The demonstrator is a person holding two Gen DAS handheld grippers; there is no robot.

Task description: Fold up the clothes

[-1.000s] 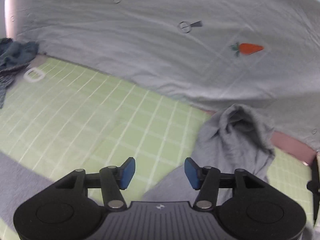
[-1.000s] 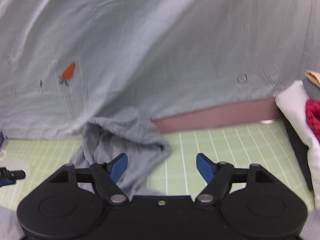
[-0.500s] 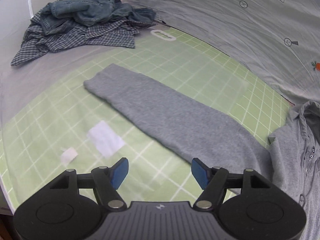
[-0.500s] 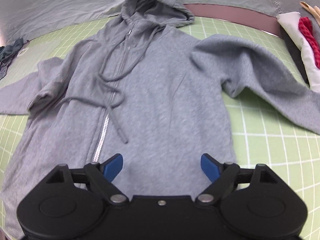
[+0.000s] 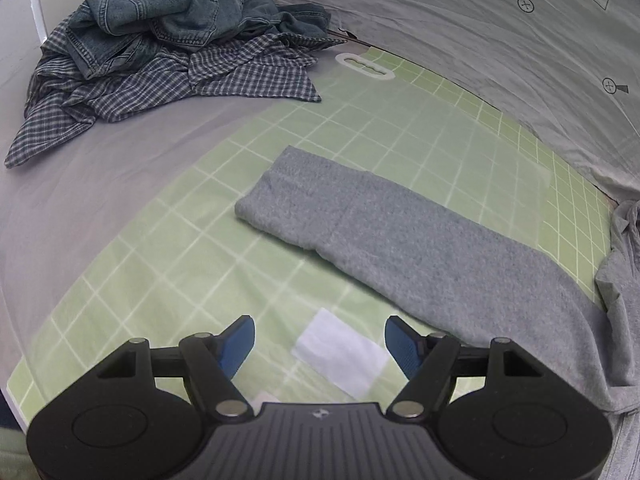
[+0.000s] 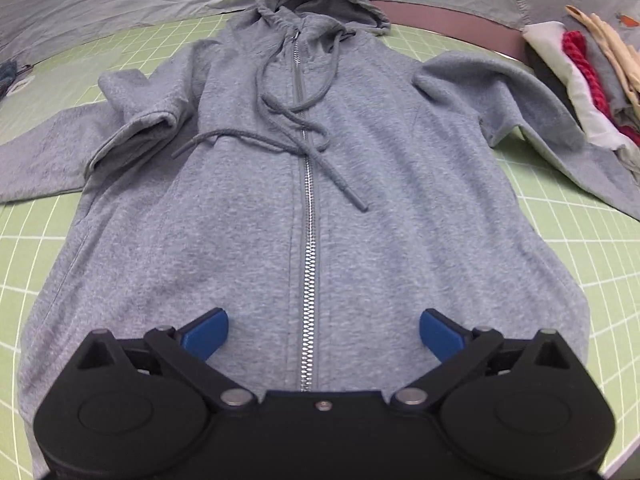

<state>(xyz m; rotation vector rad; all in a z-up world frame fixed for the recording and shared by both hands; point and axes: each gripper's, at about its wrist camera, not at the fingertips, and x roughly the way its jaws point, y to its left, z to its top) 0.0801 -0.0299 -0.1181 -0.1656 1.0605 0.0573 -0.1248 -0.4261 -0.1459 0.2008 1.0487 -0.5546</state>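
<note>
Both the left hand-held gripper [image 5: 319, 336] and right hand-held gripper [image 6: 323, 330] hover spread and empty. The grey hoodie [image 6: 248, 216] lies flat, zipped, sleeves out on the green mat [image 5: 160, 248]: no fold begun. Beyond, a crumpled pile [image 5: 168, 44] waits.

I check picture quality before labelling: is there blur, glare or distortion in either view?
Left wrist view: sharp, with the mat grid lines bent by the fisheye and dark corners. Right wrist view: the hoodie slightly soft, even light, no glare.
</note>
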